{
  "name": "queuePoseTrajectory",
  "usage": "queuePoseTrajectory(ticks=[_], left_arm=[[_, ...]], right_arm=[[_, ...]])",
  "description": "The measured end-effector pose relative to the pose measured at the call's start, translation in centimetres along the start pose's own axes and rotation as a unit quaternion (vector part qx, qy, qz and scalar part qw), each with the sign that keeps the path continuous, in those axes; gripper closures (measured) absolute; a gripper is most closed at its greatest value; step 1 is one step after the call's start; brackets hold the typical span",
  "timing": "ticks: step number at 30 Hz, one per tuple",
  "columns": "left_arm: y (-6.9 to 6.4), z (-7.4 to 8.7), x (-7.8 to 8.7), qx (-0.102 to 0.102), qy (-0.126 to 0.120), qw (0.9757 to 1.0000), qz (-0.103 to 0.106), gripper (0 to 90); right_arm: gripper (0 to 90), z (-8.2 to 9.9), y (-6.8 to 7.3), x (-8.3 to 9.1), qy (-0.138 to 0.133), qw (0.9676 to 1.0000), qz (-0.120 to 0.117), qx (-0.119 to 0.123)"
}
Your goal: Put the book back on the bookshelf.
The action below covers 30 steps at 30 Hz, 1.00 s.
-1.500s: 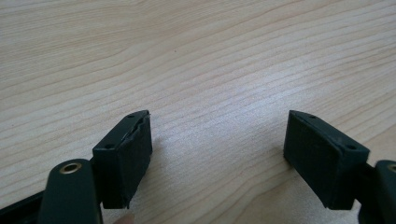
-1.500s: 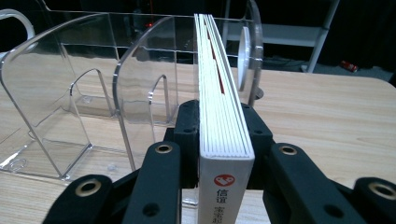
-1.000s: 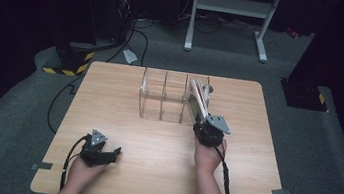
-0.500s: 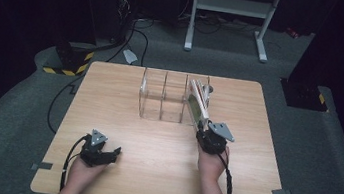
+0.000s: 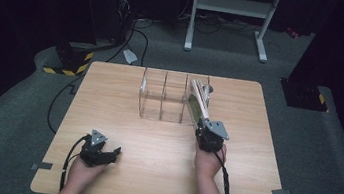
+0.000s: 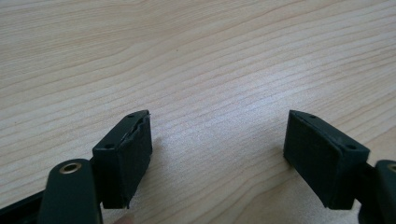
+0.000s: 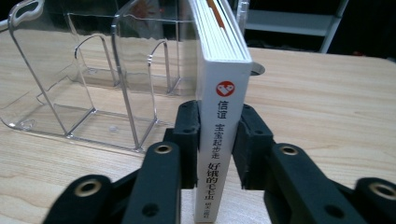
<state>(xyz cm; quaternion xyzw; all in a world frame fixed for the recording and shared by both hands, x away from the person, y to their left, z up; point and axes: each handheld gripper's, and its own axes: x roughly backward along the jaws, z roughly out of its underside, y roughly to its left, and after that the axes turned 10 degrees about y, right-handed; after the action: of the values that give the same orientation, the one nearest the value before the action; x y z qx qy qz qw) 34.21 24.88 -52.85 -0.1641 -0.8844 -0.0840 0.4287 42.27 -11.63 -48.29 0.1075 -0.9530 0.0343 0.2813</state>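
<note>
Two jaws of the right hand-held gripper (image 7: 218,140) have just been closing and pinch the white hardcover book (image 7: 219,116) by its spine beside the clear acrylic rack (image 7: 93,93); the left hand-held gripper (image 6: 219,154) rests spread near the tabletop's (image 5: 153,145) front-left corner.

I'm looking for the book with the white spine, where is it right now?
In the right gripper view the book stands spine-first, pinched in the right claw, just right of the clear divider rack; the high view puts it at the rack's right end.
</note>
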Motion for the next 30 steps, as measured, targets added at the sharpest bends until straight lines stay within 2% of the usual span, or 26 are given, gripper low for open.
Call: queuePoseTrajectory(ticks=[5,7,14,21,27,30], left_arm=[[0.0,0.0,0.0,0.0,0.0,1.0,0.001,23.8],[0.0,0.0,0.0,0.0,0.0,1.0,0.001,23.8],[0.0,0.0,0.0,-0.001,0.0,1.0,0.001,23.8],[0.0,0.0,0.0,0.0,0.0,1.0,0.001,23.8],[0.0,0.0,0.0,0.0,0.0,1.0,0.001,23.8],[0.0,0.0,0.0,0.0,0.0,1.0,0.001,23.8]], right_arm=[[74.9,0.1,1.1,0.1,-0.005,0.9995,0.027,0.017],[75.0,0.3,1.3,0.2,-0.011,0.9991,0.04,0.01],[74.7,0.4,1.8,0.0,-0.022,0.9982,0.056,-0.005],[74.0,0.3,1.5,-0.3,-0.02,0.9976,0.046,-0.048],[72.4,0.1,1.6,-0.5,-0.019,0.9976,0.044,-0.05],[66.6,0.0,1.4,-0.4,-0.02,0.9981,0.033,-0.048]])
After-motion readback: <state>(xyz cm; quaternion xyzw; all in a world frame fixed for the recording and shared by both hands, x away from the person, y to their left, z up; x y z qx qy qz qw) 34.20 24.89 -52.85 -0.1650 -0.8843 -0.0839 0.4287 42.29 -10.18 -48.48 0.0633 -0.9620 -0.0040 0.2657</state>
